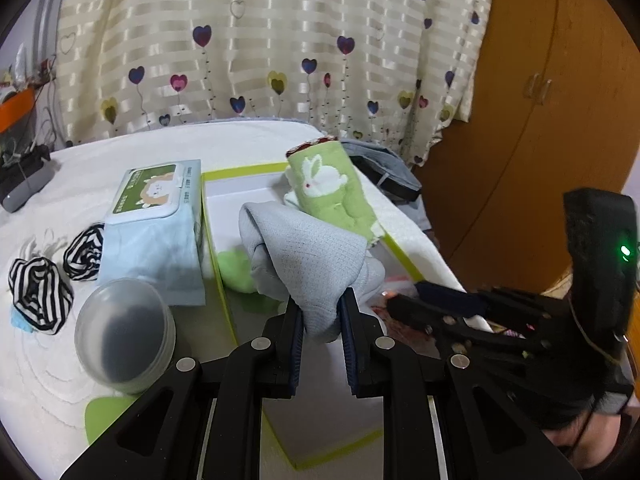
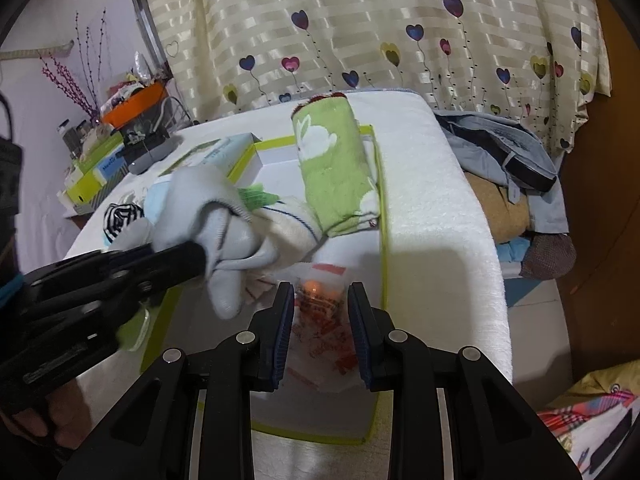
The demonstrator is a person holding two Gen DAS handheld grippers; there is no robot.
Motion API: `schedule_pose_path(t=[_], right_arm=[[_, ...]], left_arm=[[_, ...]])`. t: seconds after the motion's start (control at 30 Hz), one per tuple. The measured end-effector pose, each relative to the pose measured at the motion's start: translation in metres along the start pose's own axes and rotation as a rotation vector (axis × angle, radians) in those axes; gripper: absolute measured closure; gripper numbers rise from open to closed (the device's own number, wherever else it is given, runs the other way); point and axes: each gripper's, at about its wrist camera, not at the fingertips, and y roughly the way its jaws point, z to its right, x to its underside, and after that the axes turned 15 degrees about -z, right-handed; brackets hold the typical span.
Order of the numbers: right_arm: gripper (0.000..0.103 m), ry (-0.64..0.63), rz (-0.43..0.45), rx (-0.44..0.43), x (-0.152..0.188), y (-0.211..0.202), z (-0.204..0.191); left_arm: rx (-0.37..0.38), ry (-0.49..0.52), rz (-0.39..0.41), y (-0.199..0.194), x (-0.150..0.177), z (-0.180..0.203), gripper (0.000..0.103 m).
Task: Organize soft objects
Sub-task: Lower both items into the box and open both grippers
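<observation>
White terry cover [image 1: 248, 148] over the surface; heart-print curtain [image 1: 280, 40] at 12 o'clock, wooden wardrobe [image 1: 540, 120] at 3. Left gripper [image 1: 320, 312] clamps a grey sock [image 1: 308, 256] above the lime-edged box [image 1: 240, 170] — right gripper [image 2: 320, 300] grips a red-printed packet [image 2: 320, 312].

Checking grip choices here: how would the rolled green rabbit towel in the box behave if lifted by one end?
The green rabbit towel would probably sag and start to unroll: it is soft terry, and nothing visible ties it. It looks light for its bulk. Leaning on the box rim, it might slide or roll when nudged.

Rolled towel [image 1: 334, 188] in box [image 1: 240, 172]
</observation>
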Motion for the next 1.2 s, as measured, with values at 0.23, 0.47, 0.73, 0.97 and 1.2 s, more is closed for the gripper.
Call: schedule_pose_path(t=[0.23,0.47,0.73,0.97,1.2], right_arm=[[0.06,0.006,0.044,0.015,0.005,-0.017,0.002],[0.06,0.031,0.068,0.004,0.009,-0.025,0.006],[0.06,0.039,0.069,-0.004,0.009,-0.025,0.01],[0.06,0.035,0.068,-0.013,0.008,-0.025,0.009],[0.06,0.024,0.083,-0.005,0.01,-0.034,0.004]], left_arm=[[0.07,0.011,-0.031,-0.005,0.024,0.001,0.087],[0.091,0.016,-0.071,0.002,0.038,0.007,0.087],[-0.001,-0.032,-0.117,0.028,0.028,0.001,0.087],[-0.034,-0.058,-0.078,0.028,0.009,-0.001,0.076],[-0.004,-0.069,-0.037,0.003,0.019,0.0,0.063]])
